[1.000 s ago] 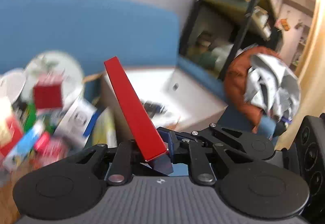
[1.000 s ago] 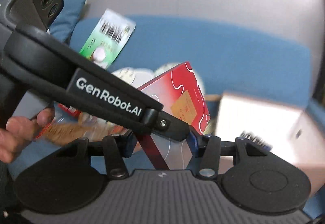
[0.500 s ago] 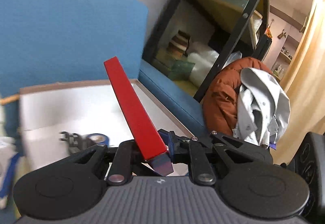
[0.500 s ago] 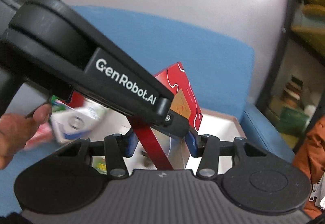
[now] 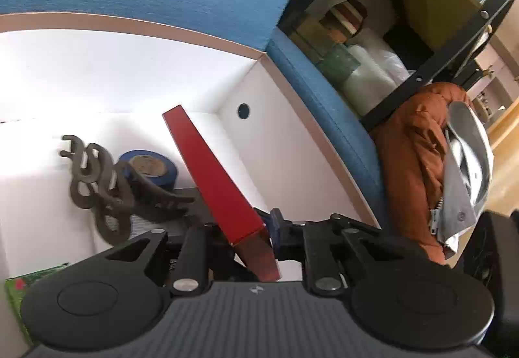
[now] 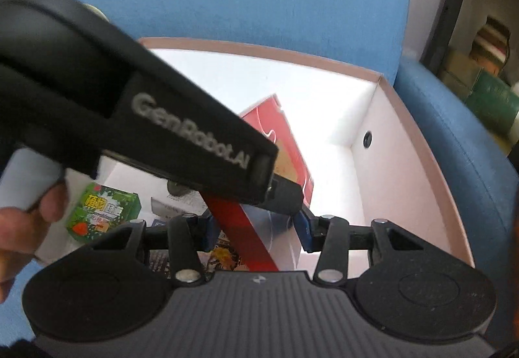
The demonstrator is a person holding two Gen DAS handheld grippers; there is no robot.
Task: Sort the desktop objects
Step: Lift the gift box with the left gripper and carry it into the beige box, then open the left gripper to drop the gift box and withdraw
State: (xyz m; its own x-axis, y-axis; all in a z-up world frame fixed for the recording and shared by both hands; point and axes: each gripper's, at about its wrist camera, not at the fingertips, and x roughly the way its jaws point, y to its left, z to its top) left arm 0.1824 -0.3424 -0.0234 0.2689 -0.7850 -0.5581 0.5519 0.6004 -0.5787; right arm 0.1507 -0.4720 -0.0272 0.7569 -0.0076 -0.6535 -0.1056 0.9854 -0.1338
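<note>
Now that the left gripper (image 5: 249, 228), pinching the red box (image 5: 211, 170), has swung over the white bin (image 5: 292, 144), release looks imminent; the right gripper (image 6: 253, 228) is spread, empty.

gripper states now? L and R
Left gripper: shut on the red box, above the white box.
Right gripper: open, empty; the red box stands between its fingers.

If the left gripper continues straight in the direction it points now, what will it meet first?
Probably the white box: the left gripper, shut on the red box, points at its far inner corner. Depth is unclear.
</note>
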